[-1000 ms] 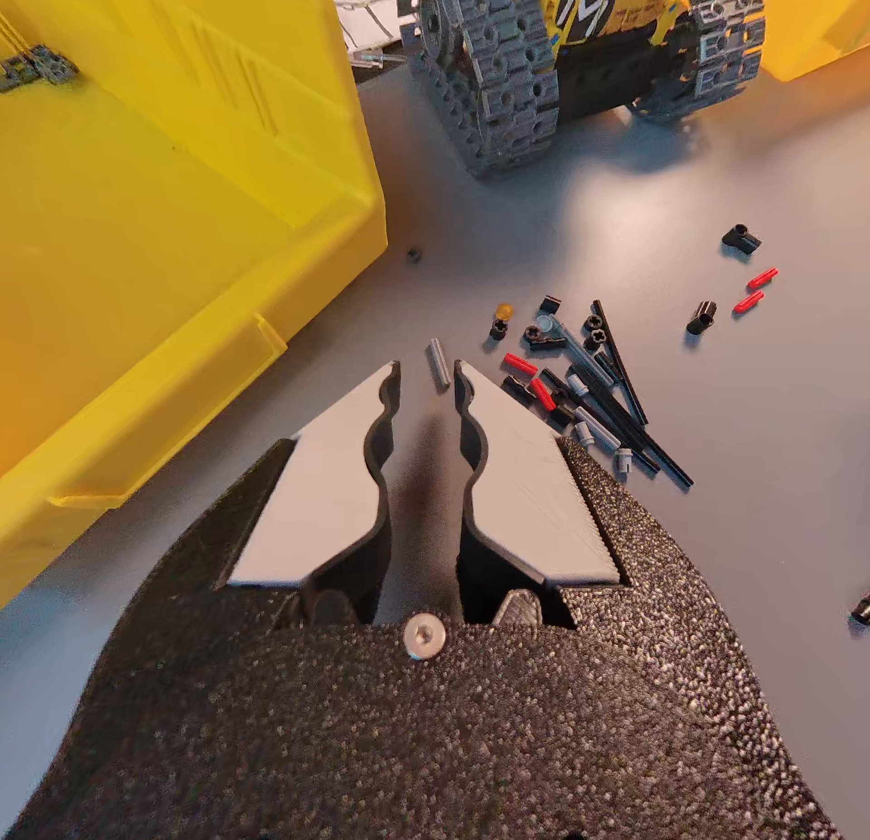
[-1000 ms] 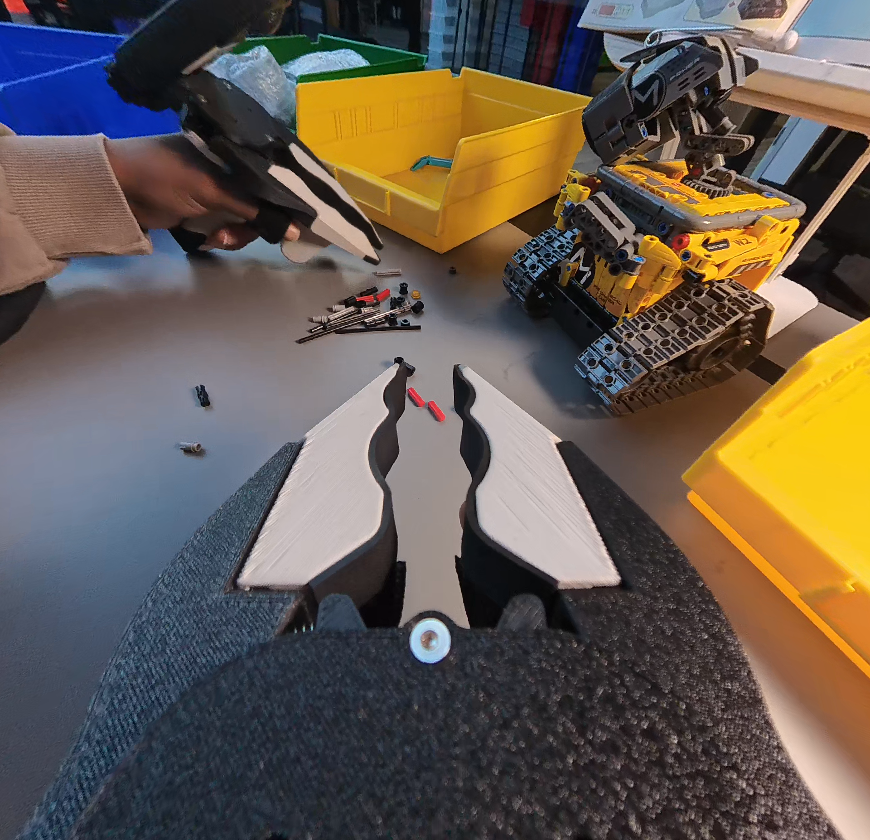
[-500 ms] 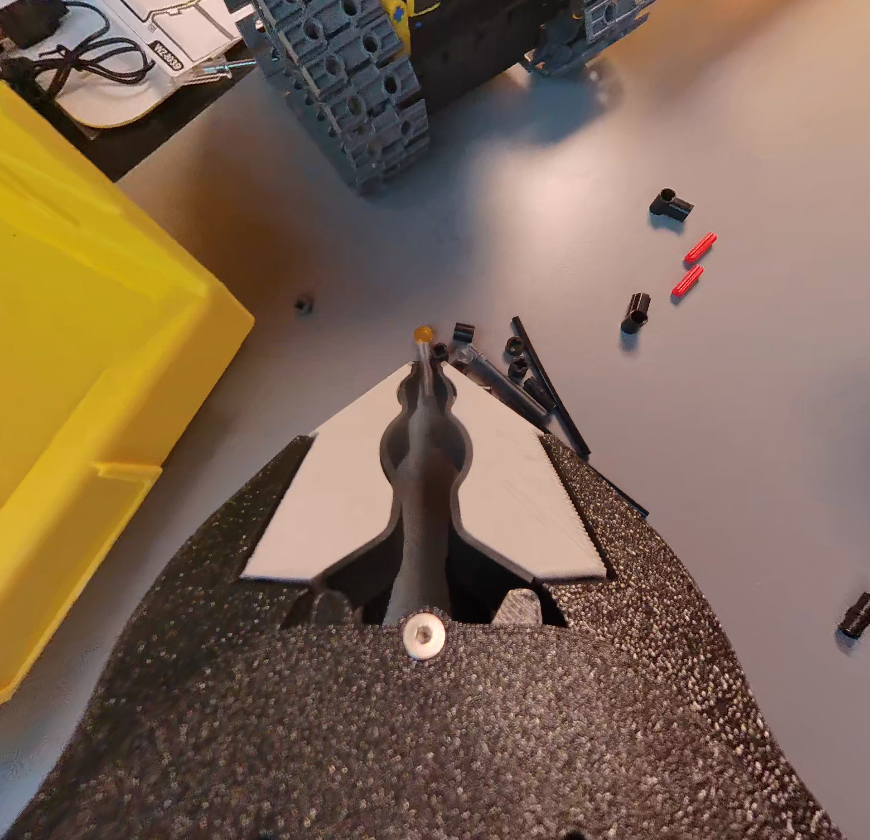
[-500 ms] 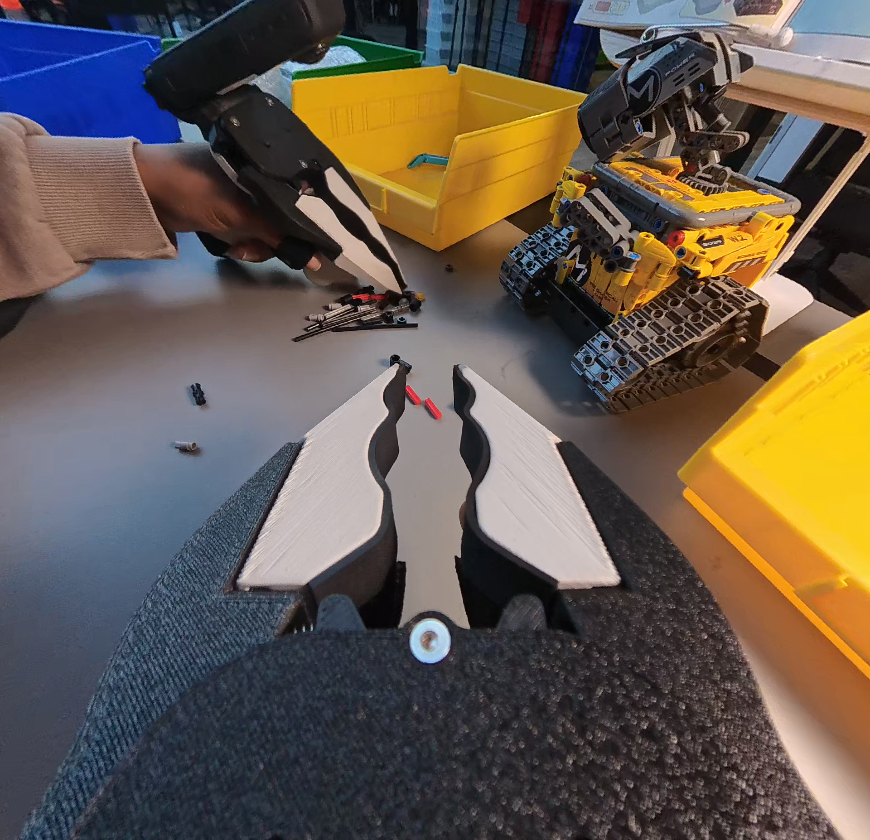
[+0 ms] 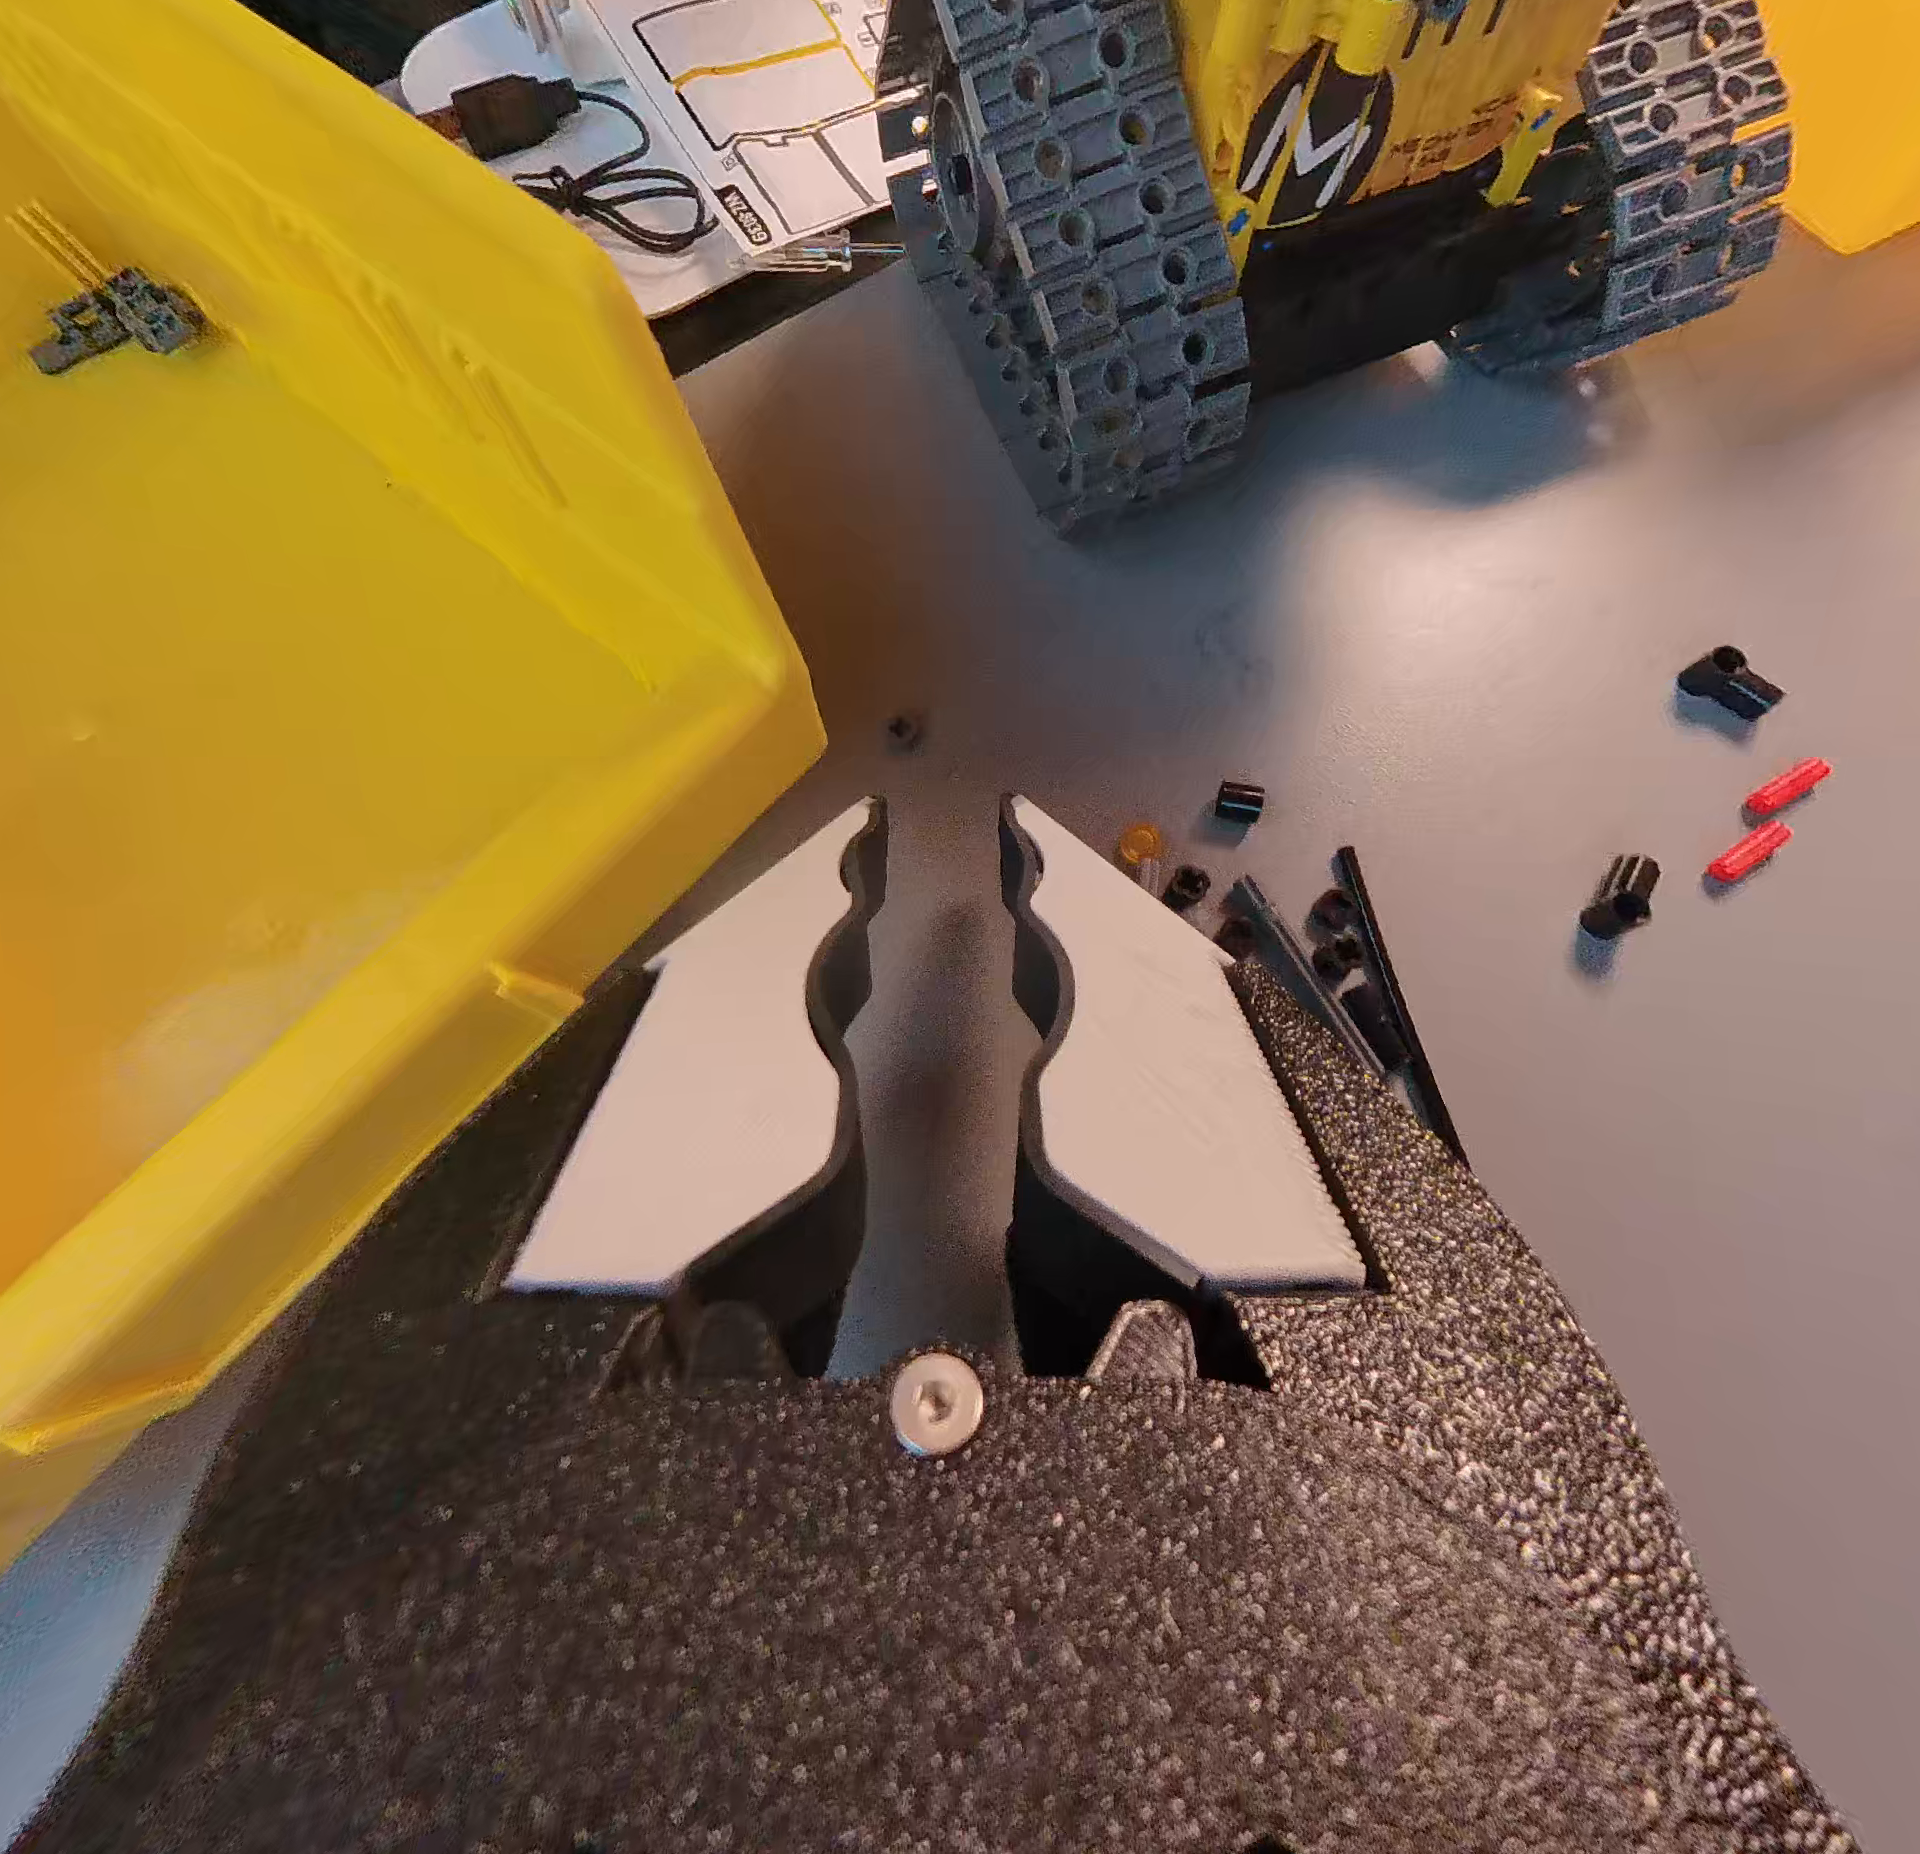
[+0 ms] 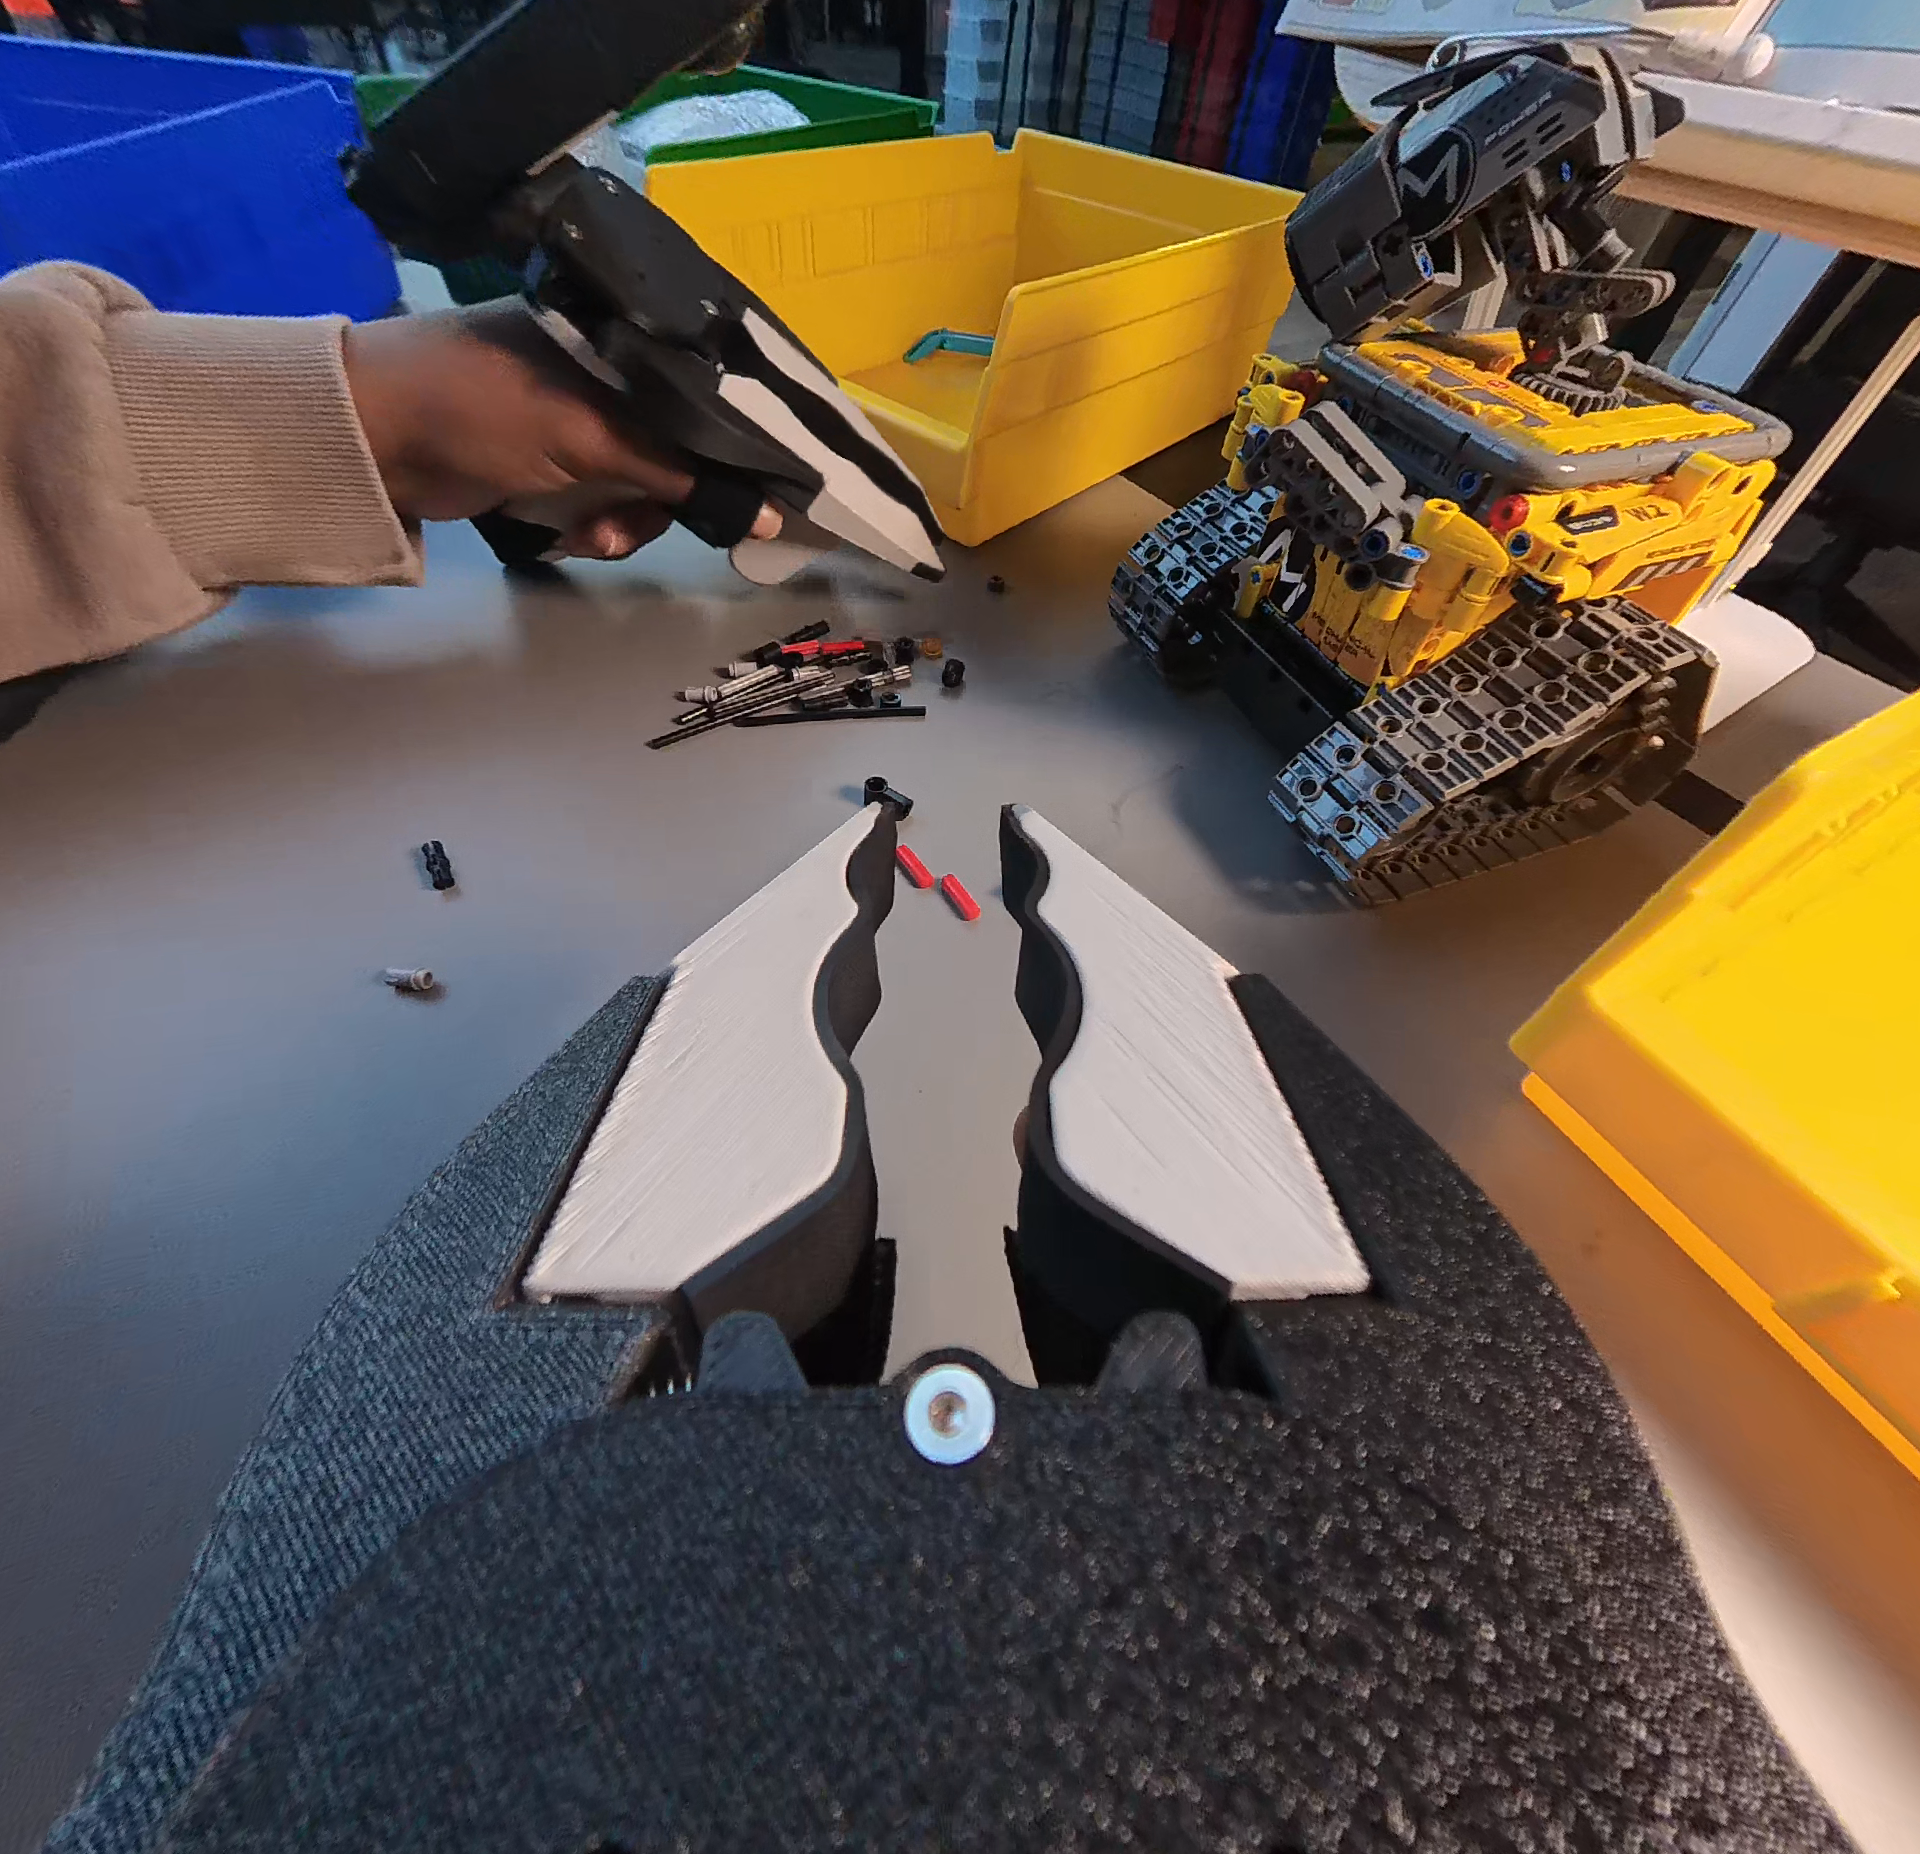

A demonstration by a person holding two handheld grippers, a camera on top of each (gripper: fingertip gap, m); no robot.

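My left gripper (image 5: 943, 817) is open and empty, low over the grey table by the front corner of a yellow bin (image 5: 364, 661). A small black piece (image 5: 906, 730) lies just beyond its tips. A pile of black, grey and red pins and axles (image 5: 1320, 931) lies beside its right finger. In the right wrist view a hand holds the left gripper (image 6: 930, 566) in front of that bin (image 6: 1039, 350). My right gripper (image 6: 945, 817) is open and empty. Two red pins (image 6: 940, 879) lie between its fingers, and a black connector (image 6: 886, 794) sits at its left tip.
A yellow tracked toy robot (image 6: 1455, 516) stands right of the bin, also in the left wrist view (image 5: 1091, 246). A second yellow bin (image 6: 1766, 1077) is at the right, blue (image 6: 187, 173) and green (image 6: 790, 111) bins behind. A black pin (image 6: 437, 864) and a grey pin (image 6: 410, 978) lie left. One gripper's finger ends stand about 20 cm off the other's.
My left gripper closed on a grey pin at the pile half a second ago. It is now open without the pin and has shifted left toward the bin. My right gripper has stayed put.
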